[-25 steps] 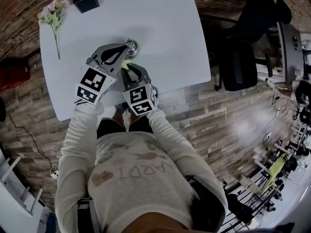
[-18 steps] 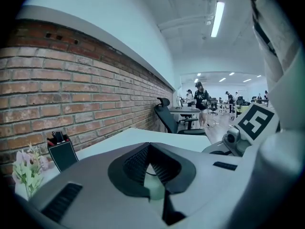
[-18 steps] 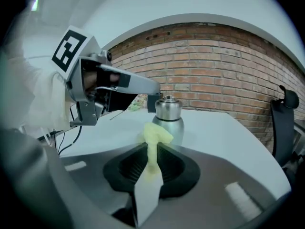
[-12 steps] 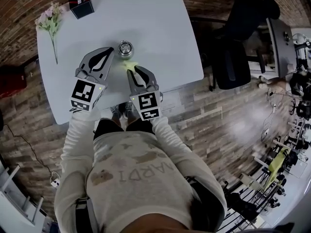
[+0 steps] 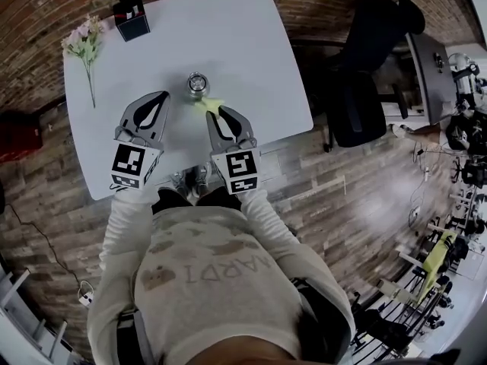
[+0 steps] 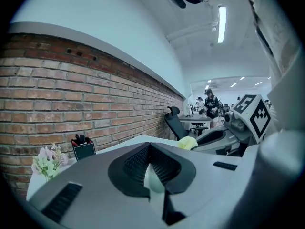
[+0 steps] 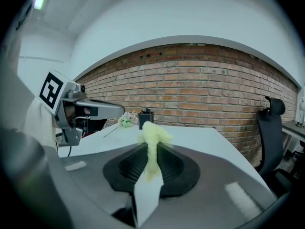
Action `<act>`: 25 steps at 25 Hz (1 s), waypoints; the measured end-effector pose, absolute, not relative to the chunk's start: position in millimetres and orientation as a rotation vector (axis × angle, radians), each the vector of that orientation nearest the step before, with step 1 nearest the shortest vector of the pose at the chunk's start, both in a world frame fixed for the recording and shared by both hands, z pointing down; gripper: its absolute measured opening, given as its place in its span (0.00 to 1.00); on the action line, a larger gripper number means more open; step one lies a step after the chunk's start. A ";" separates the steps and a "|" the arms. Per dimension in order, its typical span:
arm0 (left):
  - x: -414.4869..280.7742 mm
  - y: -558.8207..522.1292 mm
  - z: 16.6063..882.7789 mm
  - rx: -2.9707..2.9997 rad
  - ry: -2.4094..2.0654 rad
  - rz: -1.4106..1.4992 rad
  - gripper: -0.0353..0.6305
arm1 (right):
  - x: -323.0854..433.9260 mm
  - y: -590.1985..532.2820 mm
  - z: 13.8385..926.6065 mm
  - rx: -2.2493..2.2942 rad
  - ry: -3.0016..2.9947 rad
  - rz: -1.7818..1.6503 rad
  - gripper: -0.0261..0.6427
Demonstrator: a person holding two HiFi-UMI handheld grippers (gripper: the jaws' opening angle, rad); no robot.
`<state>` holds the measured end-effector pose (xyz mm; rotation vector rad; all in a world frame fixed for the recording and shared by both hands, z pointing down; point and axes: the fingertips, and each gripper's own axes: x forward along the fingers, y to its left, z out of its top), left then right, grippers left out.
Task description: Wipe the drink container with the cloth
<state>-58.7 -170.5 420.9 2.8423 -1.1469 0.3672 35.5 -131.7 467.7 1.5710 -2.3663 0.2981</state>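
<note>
The drink container [image 5: 197, 84], a small round metal vessel, stands upright on the white table [image 5: 251, 44]. My right gripper [image 5: 221, 112] is shut on a pale yellow cloth [image 5: 209, 105], which sticks up from the jaw tips [image 7: 152, 136] just short of the container. My left gripper [image 5: 157, 97] hovers to the container's lower left, apart from it, its jaws closed at the tip with nothing between them [image 6: 150, 149]. The container is hidden in both gripper views. The left gripper view shows the cloth [image 6: 187, 143] at its right.
A black pen holder [image 5: 132, 15] and a sprig of pink flowers [image 5: 84, 40] lie at the table's far left corner. A black office chair [image 5: 365, 74] stands right of the table. The table's near edge runs under my grippers.
Both grippers have drawn back from the container toward the person. The left gripper was against the container a second ago and is now apart from it. The cloth stayed in the right gripper.
</note>
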 end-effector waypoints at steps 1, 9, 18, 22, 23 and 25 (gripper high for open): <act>-61.7 -169.4 420.6 2.836 -1.159 0.365 0.05 | 35.3 -130.5 465.2 1.572 -2.369 0.291 0.15; -75.3 -160.4 401.0 2.843 -1.208 0.295 0.05 | 34.4 -126.0 426.5 1.617 -2.429 0.228 0.15; -82.6 -153.7 379.7 2.842 -1.246 0.197 0.05 | 43.2 -122.3 388.5 1.719 -2.476 0.198 0.15; -84.5 -149.5 368.4 2.849 -1.253 0.155 0.05 | 47.6 -117.3 373.1 1.757 -2.481 0.161 0.15; -84.9 -147.8 365.3 2.853 -1.254 0.146 0.05 | 49.3 -115.6 369.1 1.769 -2.481 0.153 0.15; -85.6 -144.4 358.9 2.860 -1.258 0.131 0.05 | 53.3 -112.3 361.8 1.792 -2.484 0.143 0.15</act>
